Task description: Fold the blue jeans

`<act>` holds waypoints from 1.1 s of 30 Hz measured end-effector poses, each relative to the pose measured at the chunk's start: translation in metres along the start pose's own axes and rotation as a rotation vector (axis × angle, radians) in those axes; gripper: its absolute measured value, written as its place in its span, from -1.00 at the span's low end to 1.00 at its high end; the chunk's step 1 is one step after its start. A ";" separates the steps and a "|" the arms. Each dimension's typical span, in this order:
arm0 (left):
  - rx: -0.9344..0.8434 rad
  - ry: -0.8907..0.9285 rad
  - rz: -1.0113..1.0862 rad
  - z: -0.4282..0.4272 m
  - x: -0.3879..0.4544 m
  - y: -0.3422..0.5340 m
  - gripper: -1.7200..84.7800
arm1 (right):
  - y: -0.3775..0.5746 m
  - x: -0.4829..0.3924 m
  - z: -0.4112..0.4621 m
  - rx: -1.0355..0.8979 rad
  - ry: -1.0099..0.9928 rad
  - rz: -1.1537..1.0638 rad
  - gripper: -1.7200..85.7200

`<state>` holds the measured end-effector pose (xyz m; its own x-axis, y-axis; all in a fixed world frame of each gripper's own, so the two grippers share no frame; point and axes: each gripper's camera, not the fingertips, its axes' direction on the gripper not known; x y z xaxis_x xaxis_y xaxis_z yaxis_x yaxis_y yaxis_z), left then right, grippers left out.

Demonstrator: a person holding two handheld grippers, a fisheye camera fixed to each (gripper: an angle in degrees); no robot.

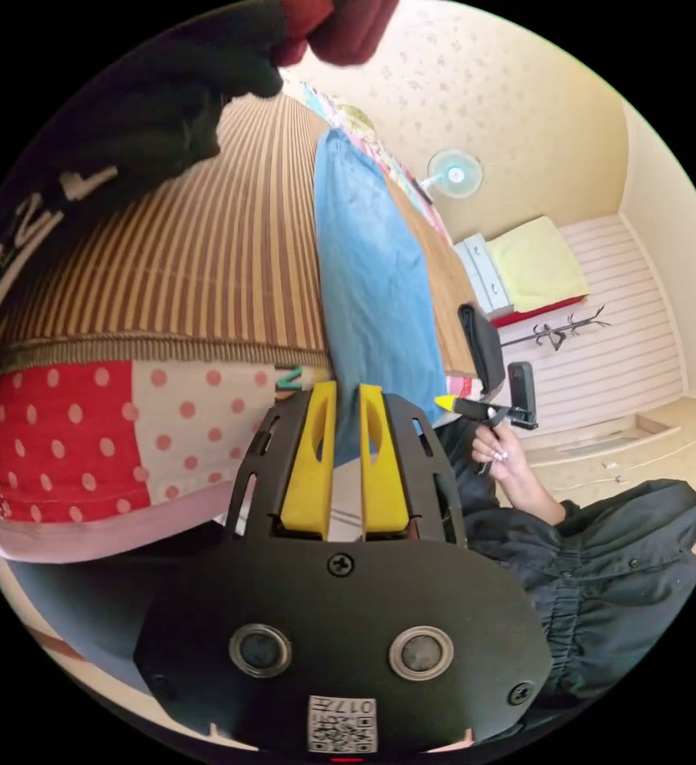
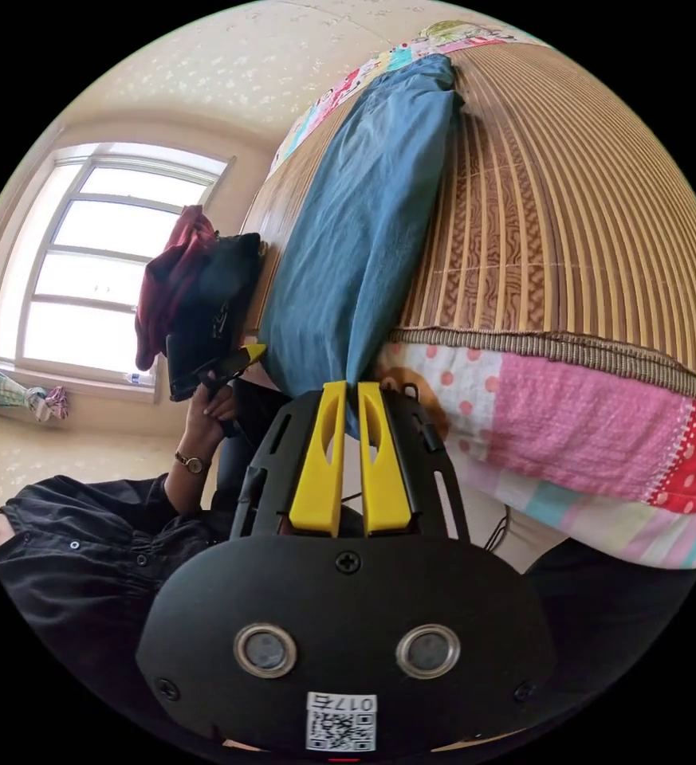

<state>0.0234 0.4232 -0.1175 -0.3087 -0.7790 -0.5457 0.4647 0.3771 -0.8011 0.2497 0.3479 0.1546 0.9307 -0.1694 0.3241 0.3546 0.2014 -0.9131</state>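
On the bed (image 1: 164, 263), we have the jeans (image 1: 367, 271) lying lengthwise, still to fold; left hand-held gripper (image 1: 348, 394) and right hand-held gripper (image 2: 351, 390) each clench the near hem.

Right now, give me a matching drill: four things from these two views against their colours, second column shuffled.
Things:
1. jeans
2. gripper fingers
3. bed mat
4. fan

Colours:
A. yellow
B. pale teal
C. blue
D. brown striped

Pairs: 1-C, 2-A, 3-D, 4-B
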 end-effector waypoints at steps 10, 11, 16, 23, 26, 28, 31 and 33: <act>-0.294 -0.075 0.061 0.048 0.023 0.014 -0.87 | 0.028 0.019 -0.012 -0.187 0.127 -0.094 -0.87; -0.295 -0.086 0.060 0.046 0.024 0.012 -0.86 | 0.030 0.023 -0.016 -0.179 0.132 -0.085 -0.86; -0.065 0.097 0.048 0.019 0.011 -0.007 -0.84 | 0.028 0.049 -0.051 -0.004 -0.028 -0.011 -0.78; 0.018 0.042 0.015 0.035 0.006 -0.047 -0.73 | 0.009 0.061 -0.067 0.137 -0.022 0.050 -0.76; 0.024 0.025 0.017 0.044 0.010 -0.047 -0.75 | 0.007 0.063 -0.061 0.136 -0.011 0.050 -0.77; -0.032 0.020 0.007 0.057 0.009 -0.048 -0.82 | 0.005 0.069 -0.052 0.096 -0.025 0.043 -0.81; -0.057 0.029 0.014 0.068 0.011 -0.045 -0.89 | -0.001 0.082 -0.033 -0.054 -0.118 0.023 -0.86; -0.093 0.021 0.027 0.070 0.014 -0.045 -0.91 | 0.004 0.080 -0.040 -0.040 -0.063 -0.003 -0.87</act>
<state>0.0561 0.3603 -0.0718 -0.3150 -0.7576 -0.5717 0.3945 0.4433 -0.8049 0.3217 0.2970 0.1674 0.9340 -0.1085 0.3403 0.3544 0.1620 -0.9210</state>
